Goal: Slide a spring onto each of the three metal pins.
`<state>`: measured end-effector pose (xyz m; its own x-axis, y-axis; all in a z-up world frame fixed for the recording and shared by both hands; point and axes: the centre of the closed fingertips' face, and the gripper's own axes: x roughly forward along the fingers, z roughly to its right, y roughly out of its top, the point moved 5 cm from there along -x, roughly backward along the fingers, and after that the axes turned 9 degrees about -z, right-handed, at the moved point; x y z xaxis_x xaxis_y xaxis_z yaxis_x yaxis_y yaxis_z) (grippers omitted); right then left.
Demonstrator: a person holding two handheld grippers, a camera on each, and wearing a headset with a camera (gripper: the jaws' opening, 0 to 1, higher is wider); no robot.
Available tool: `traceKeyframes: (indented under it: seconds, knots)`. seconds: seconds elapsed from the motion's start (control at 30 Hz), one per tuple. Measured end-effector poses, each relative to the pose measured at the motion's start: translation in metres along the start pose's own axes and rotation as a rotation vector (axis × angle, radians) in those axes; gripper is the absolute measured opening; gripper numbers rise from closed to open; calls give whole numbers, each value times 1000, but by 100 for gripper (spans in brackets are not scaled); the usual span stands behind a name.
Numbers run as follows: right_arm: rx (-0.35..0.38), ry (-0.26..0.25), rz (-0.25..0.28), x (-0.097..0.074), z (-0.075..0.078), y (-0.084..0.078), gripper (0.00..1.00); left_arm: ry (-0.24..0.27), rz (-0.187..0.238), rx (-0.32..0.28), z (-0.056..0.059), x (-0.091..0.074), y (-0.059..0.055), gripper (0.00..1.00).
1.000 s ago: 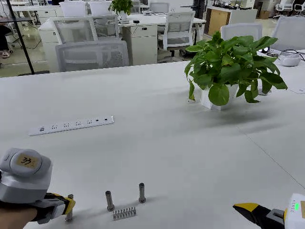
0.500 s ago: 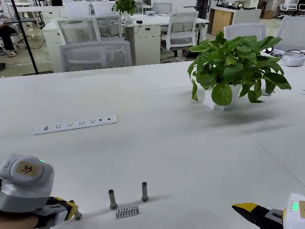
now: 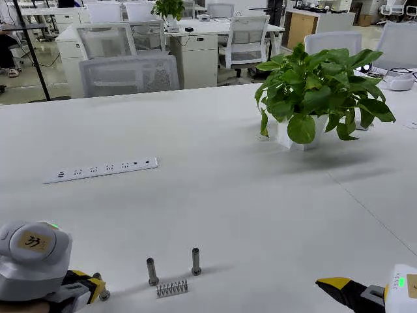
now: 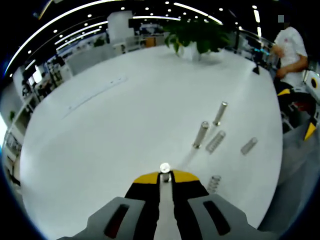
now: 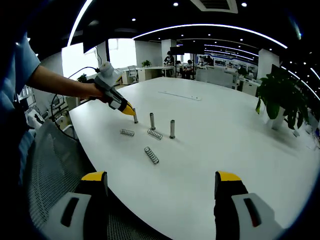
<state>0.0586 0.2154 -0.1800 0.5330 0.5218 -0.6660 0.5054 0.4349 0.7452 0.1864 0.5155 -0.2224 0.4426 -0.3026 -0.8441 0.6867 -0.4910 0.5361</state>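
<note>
Left gripper view: left gripper (image 4: 165, 178) jaws pinch a pin (image 4: 164, 168); right gripper (image 5: 161, 176) jaws wide apart.

Since a second ago the left gripper (image 3: 96, 287) has drawn back toward the person, lower in the head view; its clamped pin (image 3: 102, 294), upright then, now leans.

On the tabletop (image 3: 260, 208), one metal pin (image 4: 165, 169) sits between the closed jaws of the left gripper (image 4: 165, 177). Two more pins (image 3: 151, 271) stand just to its right, with a spring (image 3: 172, 288) lying just before them. A power strip (image 3: 101, 170) lies well beyond it. A potted plant (image 3: 319, 91) stands far beyond the right gripper (image 3: 335, 285).
</note>
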Motion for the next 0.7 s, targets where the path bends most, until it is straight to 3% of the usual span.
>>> traceKeyframes:
  seconds: [0.23, 0.5, 0.7]
  knots:
    - [1, 5, -5, 2, -1, -1, 90, -1, 23, 0, 2, 0, -3, 9]
    - [1, 6, -9, 2, -1, -2, 90, -15, 42, 3, 1, 4, -8, 21]
    - [3, 5, -5, 3, 0, -1, 90, -28, 73, 21, 2, 3, -9, 42]
